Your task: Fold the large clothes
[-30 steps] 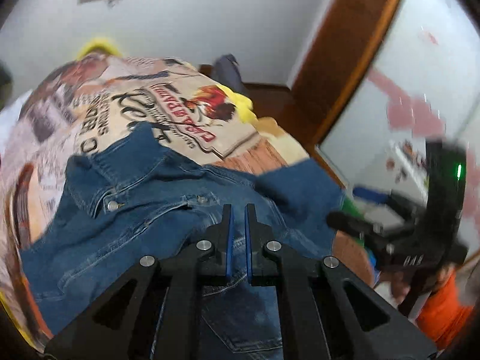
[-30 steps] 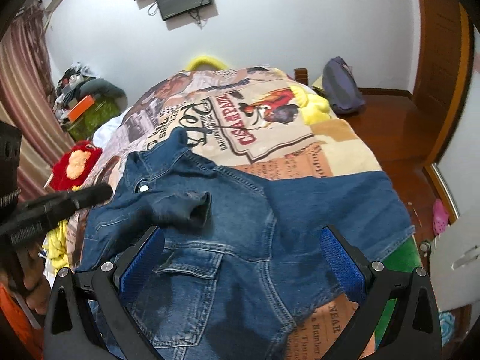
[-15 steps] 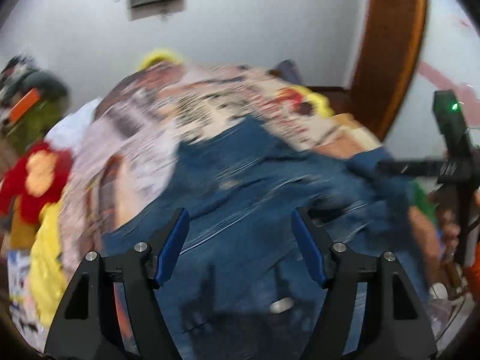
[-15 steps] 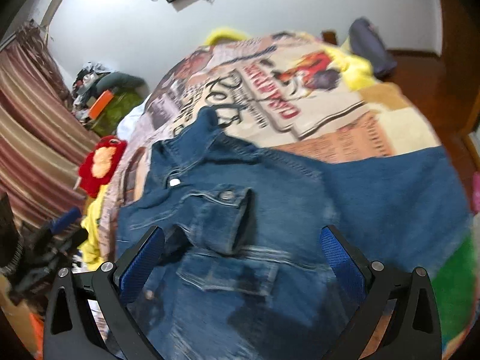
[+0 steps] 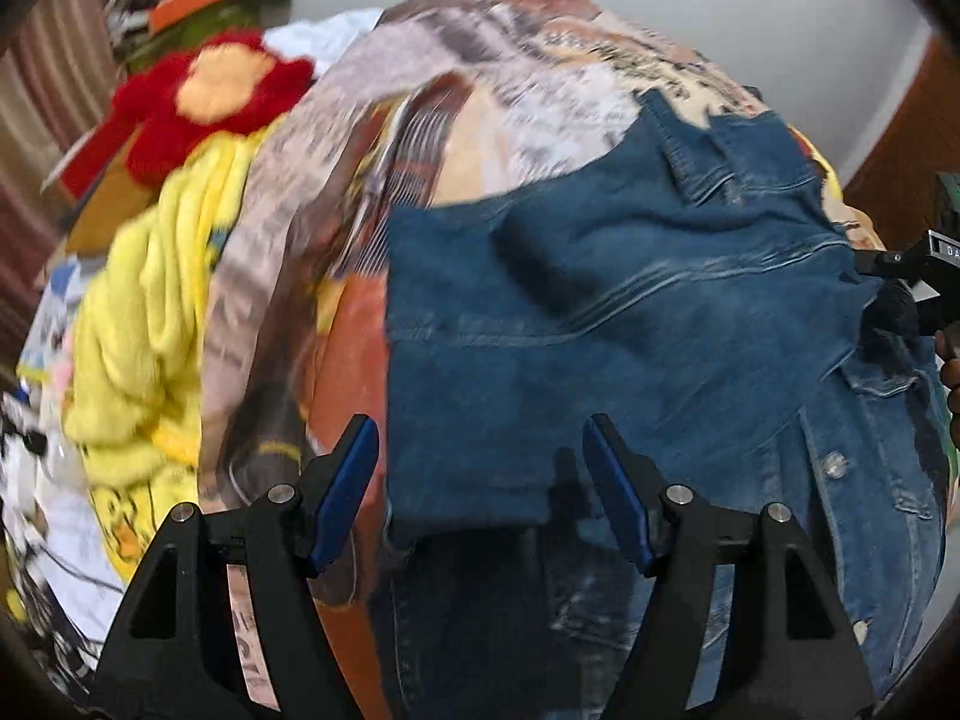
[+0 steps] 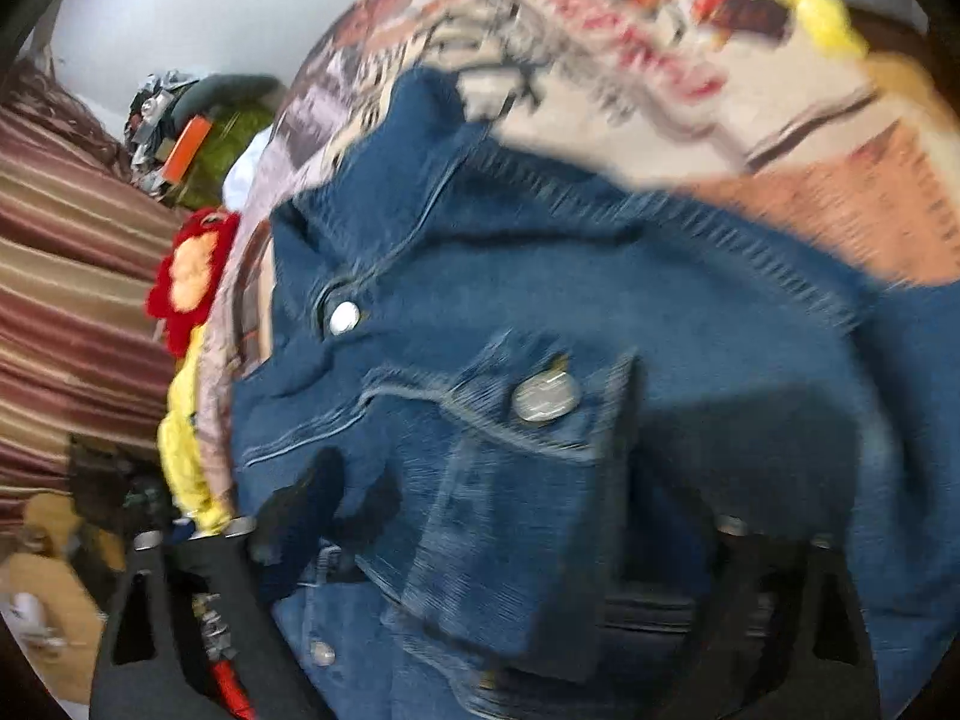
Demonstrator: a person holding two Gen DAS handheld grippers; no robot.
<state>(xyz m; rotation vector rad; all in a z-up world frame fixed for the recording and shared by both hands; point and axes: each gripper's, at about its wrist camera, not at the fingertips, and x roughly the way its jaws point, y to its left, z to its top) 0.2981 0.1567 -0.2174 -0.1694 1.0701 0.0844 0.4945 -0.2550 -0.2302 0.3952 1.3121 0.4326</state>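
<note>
Denim jacket point(image 5: 600, 324) lies spread on the bed, over a printed bedspread point(image 5: 528, 90). Left wrist view: the left claw point(image 5: 480, 489) is spread wide, pinching nothing, with its blue-padded fingers point(image 5: 345, 489) poised above the jacket's near edge; a yellow blanket point(image 5: 144, 300) and a red plush toy point(image 5: 204, 90) sit at the bed's left side. Right wrist view (blurred): the right claw point(image 6: 498, 546) is low against the jacket point(image 6: 540, 360), its fingers largely covered by denim beside a buttoned pocket flap point(image 6: 543, 399); whether it is spread or pinching cloth cannot be told.
</note>
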